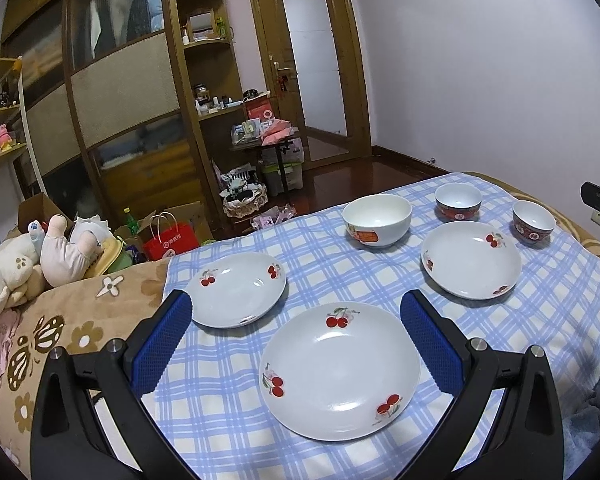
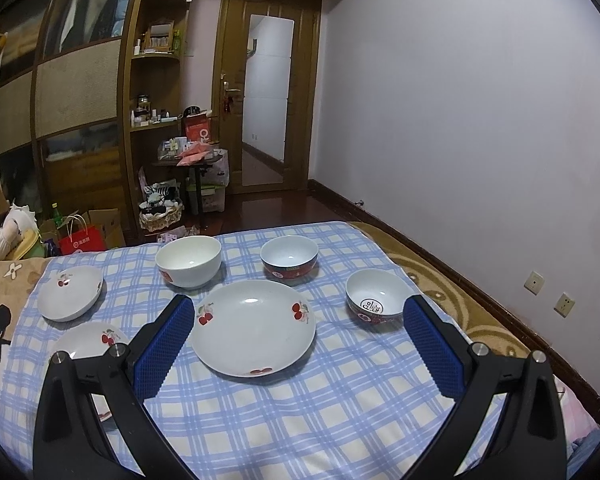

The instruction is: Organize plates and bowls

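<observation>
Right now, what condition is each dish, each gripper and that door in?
Left gripper: open, holding nothing.
Right gripper: open, holding nothing.
Three cherry plates: upright, empty, unstacked.
White bowl: upright, empty.
Two red-patterned bowls: upright, empty, apart.
Door: open.

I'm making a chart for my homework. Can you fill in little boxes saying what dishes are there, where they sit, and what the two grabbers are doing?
plates: three white cherry plates, near, left, right
bowls: big white bowl, two red-patterned bowls
stacked: none, all apart
surface: blue checked cloth
left gripper: open, holding nothing
right gripper: open, holding nothing
</observation>
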Tool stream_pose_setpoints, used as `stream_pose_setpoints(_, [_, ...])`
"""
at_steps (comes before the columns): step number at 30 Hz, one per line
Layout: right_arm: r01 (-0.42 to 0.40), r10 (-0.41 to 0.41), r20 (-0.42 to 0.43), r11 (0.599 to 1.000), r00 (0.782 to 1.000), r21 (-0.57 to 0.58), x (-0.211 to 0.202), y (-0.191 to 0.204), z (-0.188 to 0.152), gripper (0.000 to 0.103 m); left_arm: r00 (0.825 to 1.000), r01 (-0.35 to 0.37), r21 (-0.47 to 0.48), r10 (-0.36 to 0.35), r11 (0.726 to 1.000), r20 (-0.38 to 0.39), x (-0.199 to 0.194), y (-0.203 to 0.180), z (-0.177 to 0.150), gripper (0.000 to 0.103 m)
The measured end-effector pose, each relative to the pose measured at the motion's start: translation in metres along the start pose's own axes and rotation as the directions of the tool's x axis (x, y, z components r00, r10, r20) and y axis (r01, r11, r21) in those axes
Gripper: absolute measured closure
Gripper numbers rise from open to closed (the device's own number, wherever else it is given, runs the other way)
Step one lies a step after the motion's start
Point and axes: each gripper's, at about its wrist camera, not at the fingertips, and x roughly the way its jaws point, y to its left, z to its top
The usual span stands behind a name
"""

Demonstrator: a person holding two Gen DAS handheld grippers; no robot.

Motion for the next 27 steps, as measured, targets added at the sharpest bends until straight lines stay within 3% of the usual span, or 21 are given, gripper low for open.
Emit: stream_pose_setpoints(27, [-0.003, 0.003, -0.002, 1.0, 1.0, 0.002, 0.0014, -0.0015, -0.0021, 0.0, 1.0, 0.005, -0.005, -0.005, 1.0, -0.013, 0.0016, 0.0036, -0.0046, 0.001])
